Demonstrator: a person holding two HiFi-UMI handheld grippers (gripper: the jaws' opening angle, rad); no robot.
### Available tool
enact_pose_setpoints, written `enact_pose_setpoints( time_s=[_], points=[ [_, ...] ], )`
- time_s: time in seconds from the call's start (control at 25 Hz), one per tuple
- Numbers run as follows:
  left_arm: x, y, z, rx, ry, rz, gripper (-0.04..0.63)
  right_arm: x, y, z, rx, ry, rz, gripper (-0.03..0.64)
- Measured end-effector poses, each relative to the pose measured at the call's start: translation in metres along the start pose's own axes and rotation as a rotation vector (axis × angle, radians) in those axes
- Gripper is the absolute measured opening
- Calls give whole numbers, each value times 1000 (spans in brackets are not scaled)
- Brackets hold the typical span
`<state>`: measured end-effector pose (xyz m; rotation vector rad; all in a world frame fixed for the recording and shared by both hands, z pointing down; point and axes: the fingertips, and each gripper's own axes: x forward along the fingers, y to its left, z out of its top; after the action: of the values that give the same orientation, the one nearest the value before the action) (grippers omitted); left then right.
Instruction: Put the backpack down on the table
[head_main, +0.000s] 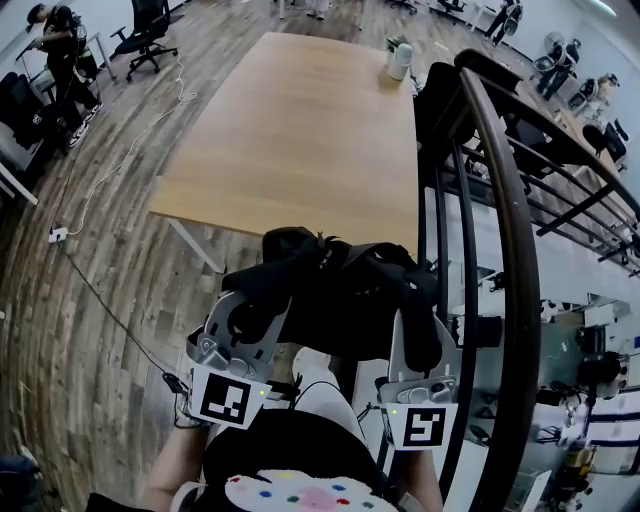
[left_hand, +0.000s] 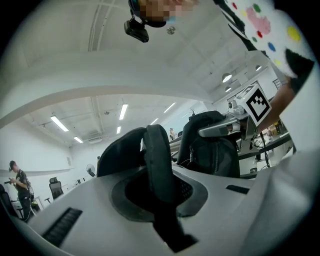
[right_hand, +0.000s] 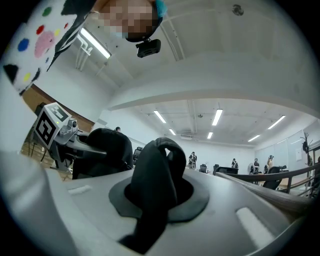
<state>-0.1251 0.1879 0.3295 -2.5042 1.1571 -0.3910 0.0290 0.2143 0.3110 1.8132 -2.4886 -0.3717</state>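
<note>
A black backpack (head_main: 335, 290) hangs in the air just short of the near edge of the wooden table (head_main: 300, 130). My left gripper (head_main: 262, 305) grips it on its left side and my right gripper (head_main: 415, 320) on its right. In the left gripper view the jaws of the left gripper (left_hand: 160, 200) are shut on a padded black strap (left_hand: 157, 155), with the backpack's body (left_hand: 210, 145) beyond. The right gripper view shows the right gripper (right_hand: 155, 200) clamped on another black strap (right_hand: 157, 170). The fingertips are hidden in the fabric.
A white cup (head_main: 399, 60) stands at the table's far right corner. A dark curved railing (head_main: 500, 200) runs close along my right. A black office chair (head_main: 145, 30) and a person (head_main: 60, 50) are at the far left. A cable (head_main: 100, 290) crosses the wood floor.
</note>
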Motion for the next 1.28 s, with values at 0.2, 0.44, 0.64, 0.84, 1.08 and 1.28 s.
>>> enact_pose_setpoints(
  time_s=[0.2, 0.44, 0.64, 0.84, 1.08, 1.28],
  points=[
    [35, 14, -1, -6, 15, 14, 48, 32, -24, -10, -11, 14, 29, 61],
    [78, 33, -8, -6, 31, 40, 48, 77, -49, -19, 16, -4, 40, 61],
    [118, 46, -11, -7, 44, 49, 48, 111, -75, -33, 6, 12, 72, 61],
    [157, 59, -13, -10, 61, 66, 48, 149, -101, -37, 30, -10, 84, 61],
    [194, 67, -17, -22, 83, 87, 49, 179, -126, -46, 58, 2, 98, 61],
    [212, 70, -18, -20, 96, 97, 48, 194, -140, -53, 67, 1, 113, 61]
  ],
)
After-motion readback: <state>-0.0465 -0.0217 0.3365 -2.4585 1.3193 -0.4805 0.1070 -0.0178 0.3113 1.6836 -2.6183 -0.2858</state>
